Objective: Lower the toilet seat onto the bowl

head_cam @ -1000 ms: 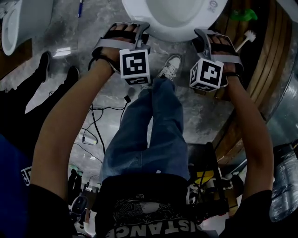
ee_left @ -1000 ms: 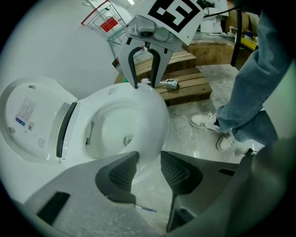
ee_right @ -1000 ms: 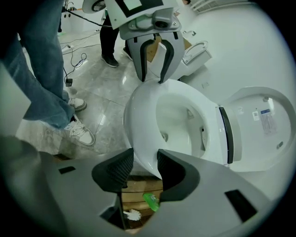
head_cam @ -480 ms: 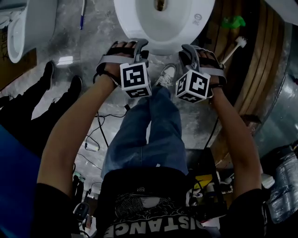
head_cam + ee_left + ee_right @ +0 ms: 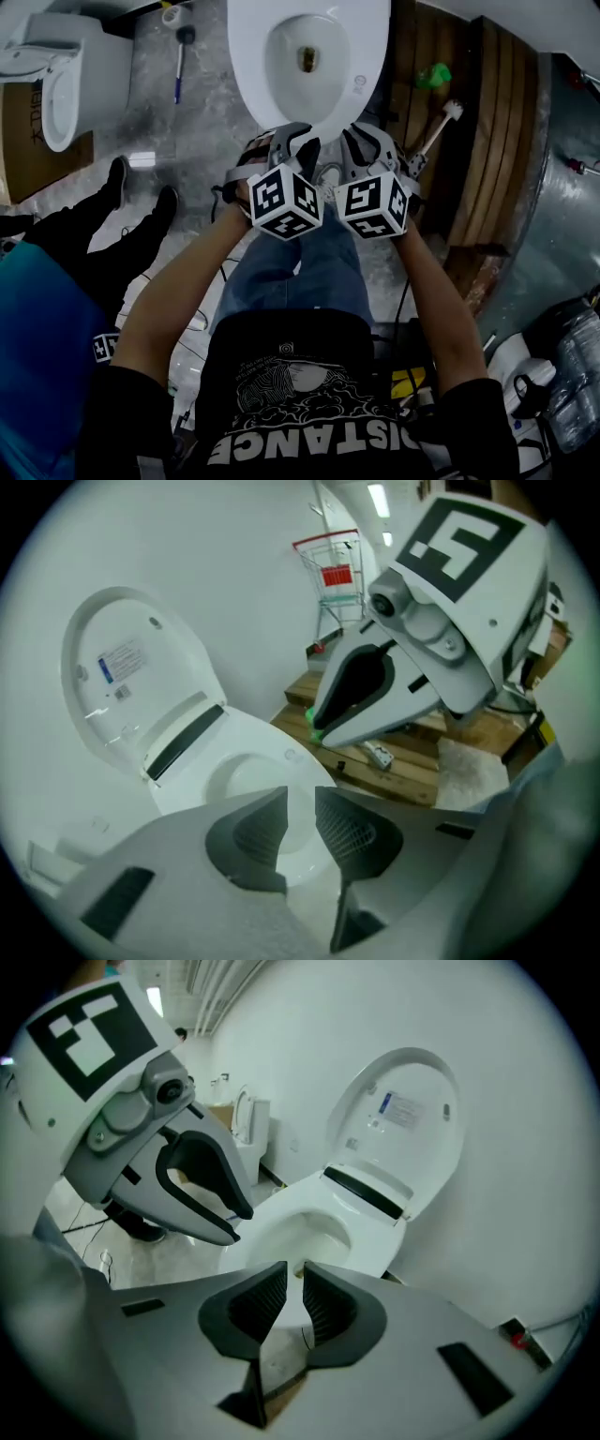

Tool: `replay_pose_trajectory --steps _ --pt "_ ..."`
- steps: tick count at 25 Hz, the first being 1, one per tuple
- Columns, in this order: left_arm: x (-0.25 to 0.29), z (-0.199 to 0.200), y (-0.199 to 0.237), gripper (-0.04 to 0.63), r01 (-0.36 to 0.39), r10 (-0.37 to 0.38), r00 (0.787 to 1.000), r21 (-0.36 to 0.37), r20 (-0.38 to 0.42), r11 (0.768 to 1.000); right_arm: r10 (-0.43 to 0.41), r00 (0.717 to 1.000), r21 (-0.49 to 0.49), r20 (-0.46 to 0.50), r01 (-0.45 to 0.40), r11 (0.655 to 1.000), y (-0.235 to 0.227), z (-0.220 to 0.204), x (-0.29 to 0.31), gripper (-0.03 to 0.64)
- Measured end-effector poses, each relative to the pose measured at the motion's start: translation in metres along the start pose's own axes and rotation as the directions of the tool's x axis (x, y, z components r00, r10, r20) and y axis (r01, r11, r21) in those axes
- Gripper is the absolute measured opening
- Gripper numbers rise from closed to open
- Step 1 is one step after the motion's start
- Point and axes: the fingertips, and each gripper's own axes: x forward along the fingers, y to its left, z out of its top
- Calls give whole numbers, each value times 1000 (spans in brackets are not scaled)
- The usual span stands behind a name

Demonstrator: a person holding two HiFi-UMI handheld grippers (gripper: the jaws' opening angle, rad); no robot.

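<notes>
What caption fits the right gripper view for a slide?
The right tool, jaws just closing further with nothing between, aimed at the toilet, lid upright.

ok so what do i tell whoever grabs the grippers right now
Left gripper: empty, jaws slightly apart, just been closing.
Right gripper: the same, beside it, both at the front of the bowl.
Toilet seat looks flat on the bowl; lid upright against the wall.
Done: seat appears lowered.
Left: confirm it sits flush, then back off.
</notes>
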Motion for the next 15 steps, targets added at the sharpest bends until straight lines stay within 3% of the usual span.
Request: replay_pose_trajectory --steps 5,15 --pt "-49 61 21 67 -68 90 990 -195 109 979 -62 994 127 89 50 991 -27 38 -55 52" --pt "-134 144 28 18 -72 201 941 -422 271 904 -129 946 387 299 4 922 -55 102 -157 40"
